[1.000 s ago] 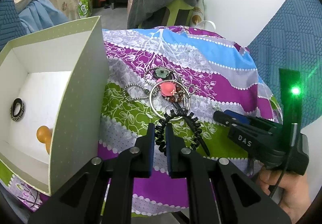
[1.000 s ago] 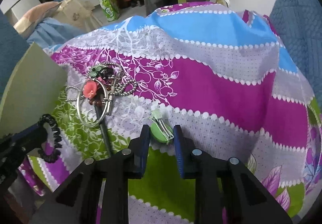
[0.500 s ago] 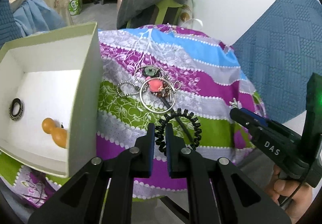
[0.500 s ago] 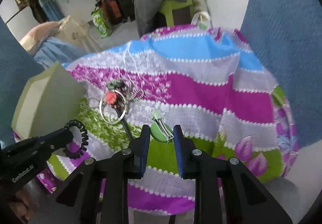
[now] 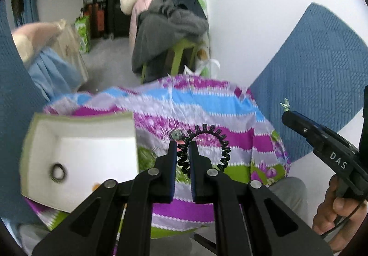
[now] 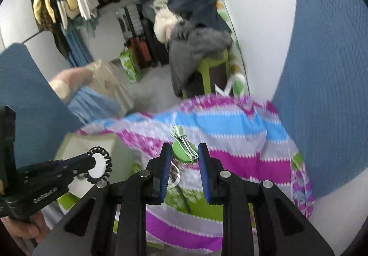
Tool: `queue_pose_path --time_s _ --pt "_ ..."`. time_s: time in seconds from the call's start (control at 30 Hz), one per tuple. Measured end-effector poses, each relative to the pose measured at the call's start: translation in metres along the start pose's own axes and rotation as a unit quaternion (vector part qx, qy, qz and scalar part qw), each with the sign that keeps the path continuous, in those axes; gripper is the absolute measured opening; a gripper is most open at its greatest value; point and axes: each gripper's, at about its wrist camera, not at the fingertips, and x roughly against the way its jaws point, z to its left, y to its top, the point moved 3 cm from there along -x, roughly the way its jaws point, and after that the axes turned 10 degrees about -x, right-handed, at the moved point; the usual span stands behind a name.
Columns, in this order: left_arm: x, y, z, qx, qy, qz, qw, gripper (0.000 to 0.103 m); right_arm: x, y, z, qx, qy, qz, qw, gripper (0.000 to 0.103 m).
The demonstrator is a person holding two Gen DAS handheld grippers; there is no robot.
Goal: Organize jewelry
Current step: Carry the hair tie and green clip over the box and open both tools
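Observation:
My left gripper [image 5: 183, 149] is shut on a black spiral hair tie [image 5: 214, 141] and holds it high above the striped cloth [image 5: 241, 141]. The hair tie also shows in the right wrist view [image 6: 100, 165]. My right gripper [image 6: 184, 152] is shut on a green hair clip [image 6: 184, 152], raised above the cloth. It shows in the left wrist view [image 5: 286, 109] with the clip's tip sticking out. The open pale green box [image 5: 78, 159] lies below left and holds a dark ring [image 5: 57, 172]. A metal hoop [image 6: 173, 177] lies on the cloth, partly hidden.
The cloth-covered surface [image 6: 241, 154] is small and drops off on all sides. Blue padded panels [image 6: 329, 71] stand to the right and left. A green stool piled with clothes [image 5: 170, 32] stands beyond the far edge.
Both grippers have risen well above the cloth, each carrying its item. The box and remaining jewelry now look smaller and lower in view.

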Motion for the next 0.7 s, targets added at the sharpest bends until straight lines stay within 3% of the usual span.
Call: queue_pose_path --time_s 0.4,0.7 --pt "0.065 0.024 0.06 -0.008 0.026 -0.046 0.9986 0.01 0.028 0.026 0.088 0.026 0.024 -0.059 0.998 0.021" --pt "0.079 -0.002 0.121 0.003 0.054 -0.045 0.9976 0.01 -0.004 -0.007 0.144 0.041 0.044 -0.025 0.998 0.021"
